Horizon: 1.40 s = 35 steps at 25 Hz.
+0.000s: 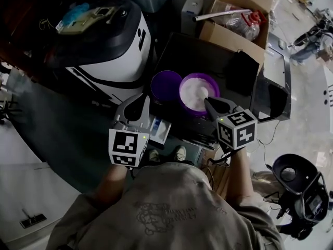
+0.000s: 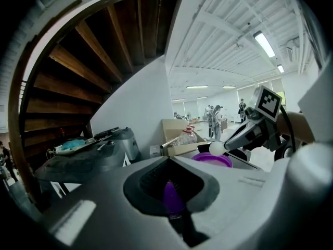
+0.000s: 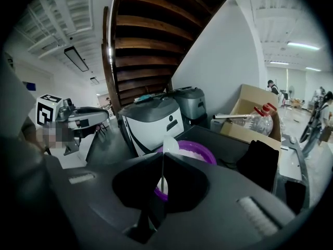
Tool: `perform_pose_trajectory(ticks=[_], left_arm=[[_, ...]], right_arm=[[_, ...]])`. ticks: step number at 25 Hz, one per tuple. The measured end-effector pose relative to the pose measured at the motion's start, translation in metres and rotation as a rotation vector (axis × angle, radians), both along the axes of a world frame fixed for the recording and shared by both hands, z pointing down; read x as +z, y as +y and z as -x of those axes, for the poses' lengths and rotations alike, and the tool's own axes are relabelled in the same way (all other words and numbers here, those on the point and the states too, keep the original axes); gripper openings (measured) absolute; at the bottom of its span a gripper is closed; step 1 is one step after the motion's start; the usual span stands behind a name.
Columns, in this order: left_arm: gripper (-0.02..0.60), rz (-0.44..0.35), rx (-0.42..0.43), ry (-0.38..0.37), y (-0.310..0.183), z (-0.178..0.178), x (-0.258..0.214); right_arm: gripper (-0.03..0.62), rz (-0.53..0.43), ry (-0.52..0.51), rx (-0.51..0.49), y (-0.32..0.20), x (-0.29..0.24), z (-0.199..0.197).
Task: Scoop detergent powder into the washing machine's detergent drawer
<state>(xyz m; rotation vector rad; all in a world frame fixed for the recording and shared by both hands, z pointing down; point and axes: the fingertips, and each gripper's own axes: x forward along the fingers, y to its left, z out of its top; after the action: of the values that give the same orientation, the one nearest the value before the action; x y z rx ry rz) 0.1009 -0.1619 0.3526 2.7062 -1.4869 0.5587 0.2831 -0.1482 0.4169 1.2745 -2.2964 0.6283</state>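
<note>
A purple tub (image 1: 199, 92) holding white powder stands on the dark top of the washing machine (image 1: 197, 53). My right gripper (image 1: 210, 104) is at the tub's near rim, shut on the thin handle of a white spoon (image 3: 168, 146). The spoon's bowl is raised over the tub (image 3: 193, 151) and shows as a white ball (image 2: 216, 148) from the left gripper view. My left gripper (image 1: 140, 102) is shut on the purple lid (image 1: 165, 86), held just left of the tub. Its edge (image 2: 172, 196) sits between the jaws. A white drawer (image 1: 159, 130) with a blue part stands open below the grippers.
A white and black appliance (image 1: 104, 46) stands to the left. A cardboard box (image 1: 237, 33) with a plastic bottle (image 1: 244, 24) is behind the machine. A black cloth (image 1: 243, 72) lies on the machine's right side. The person's shoes (image 1: 166, 153) are on the floor below.
</note>
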Motion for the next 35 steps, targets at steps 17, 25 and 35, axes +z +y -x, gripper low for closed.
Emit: perform_pose_trajectory(ticks=[17, 25, 35], left_arm=[[0.0, 0.023, 0.032, 0.044, -0.02, 0.01, 0.012], [0.0, 0.05, 0.036, 0.043, -0.022, 0.009, 0.023], [0.0, 0.092, 0.054, 0.035, -0.022, 0.008, 0.039]], right_arm=[[0.035, 0.121, 0.151, -0.044, -0.018, 0.027, 0.002], [0.035, 0.192, 0.313, -0.088, -0.049, 0.051, -0.01], [0.035, 0.281, 0.46, -0.129, -0.069, 0.079, -0.02]])
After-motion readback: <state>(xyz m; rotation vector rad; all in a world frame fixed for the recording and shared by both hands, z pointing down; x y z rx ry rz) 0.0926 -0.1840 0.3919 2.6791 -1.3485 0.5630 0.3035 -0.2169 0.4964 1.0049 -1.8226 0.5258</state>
